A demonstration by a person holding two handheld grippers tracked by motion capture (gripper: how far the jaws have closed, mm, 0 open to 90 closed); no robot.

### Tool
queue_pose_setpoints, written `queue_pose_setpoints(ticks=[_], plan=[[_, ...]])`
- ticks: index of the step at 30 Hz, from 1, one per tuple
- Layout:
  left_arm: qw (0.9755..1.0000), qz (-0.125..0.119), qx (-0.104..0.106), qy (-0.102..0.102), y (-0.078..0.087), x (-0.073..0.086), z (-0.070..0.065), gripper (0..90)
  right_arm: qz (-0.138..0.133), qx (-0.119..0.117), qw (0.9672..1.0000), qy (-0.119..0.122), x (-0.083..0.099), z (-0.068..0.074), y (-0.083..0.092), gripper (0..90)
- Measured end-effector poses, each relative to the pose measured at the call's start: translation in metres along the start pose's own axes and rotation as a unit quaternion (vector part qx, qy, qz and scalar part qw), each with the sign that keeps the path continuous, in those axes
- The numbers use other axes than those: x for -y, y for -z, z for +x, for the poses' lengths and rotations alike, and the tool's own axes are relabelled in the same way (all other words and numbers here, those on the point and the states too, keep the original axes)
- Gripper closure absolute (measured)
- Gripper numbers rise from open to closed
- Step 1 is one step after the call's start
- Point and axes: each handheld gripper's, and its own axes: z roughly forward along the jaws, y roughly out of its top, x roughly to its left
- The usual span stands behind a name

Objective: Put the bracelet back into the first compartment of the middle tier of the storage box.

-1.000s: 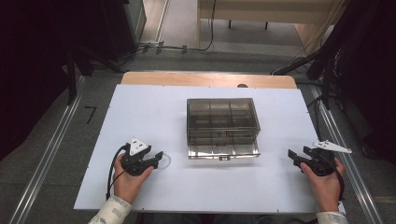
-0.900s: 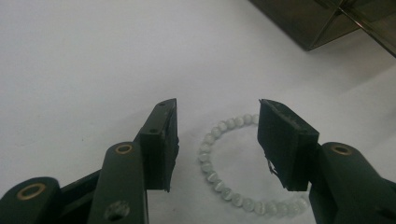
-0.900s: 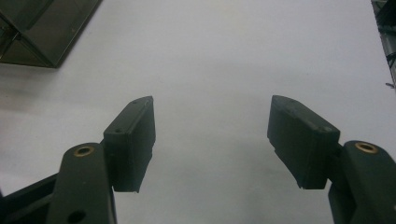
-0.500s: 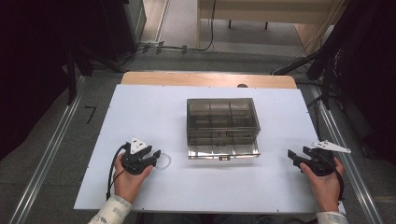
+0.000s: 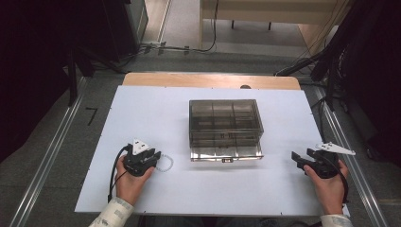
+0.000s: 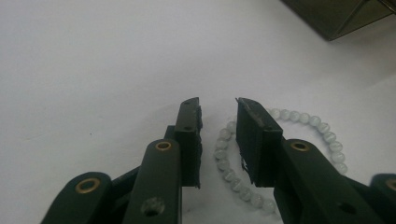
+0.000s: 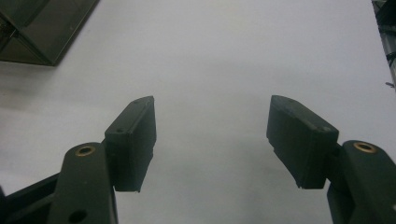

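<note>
A smoky, see-through box (image 5: pixel 226 128) stands near the middle of the white surface (image 5: pixel 142 113). From above, thin walls split its inside into a grid of small compartments, and no contents can be made out in them through the tinted plastic. Along its near side a shallow drawer-like tray (image 5: pixel 227 153) sticks out toward the person, also divided into cells; whether anything lies in those cells cannot be told. A dark corner of the box also shows at the upper right of the left gripper view and at the upper left of the right gripper view.

The pale bead bracelet (image 6: pixel 233 179) lies flat on the surface, left of the box and well apart from it. The left claw (image 6: pixel 218 114) sits low over it, its jaws having just been closing, with a narrow gap left between them. One side of the bead ring runs through that gap, and the rest curves out past the right-hand jaw. The pads do not appear to press on the beads yet. In the high view the bracelet (image 5: pixel 164 164) shows just beside the left claw (image 5: pixel 155 156).

The right claw (image 7: pixel 210 114) rests to the right of the box with its jaws spread wide over bare surface, holding nothing.
</note>
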Motion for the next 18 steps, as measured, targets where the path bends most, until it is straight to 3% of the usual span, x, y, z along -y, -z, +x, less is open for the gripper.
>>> queue_pose_setpoints(ticks=[11,18], plan=[[1.0,0.003,0.003,0.001,-0.0002,0.0,0.0013,79.7,-0.001,0.0,1.0,0.001,0.0,0.0001,0.0,31.7],[0.9999,0.005,0.003,-0.011,-0.0007,0.0006,0.0,85.7,-0.001,0.0,1.0,0.001,0.0,0.0003,-0.0001,31.8]])
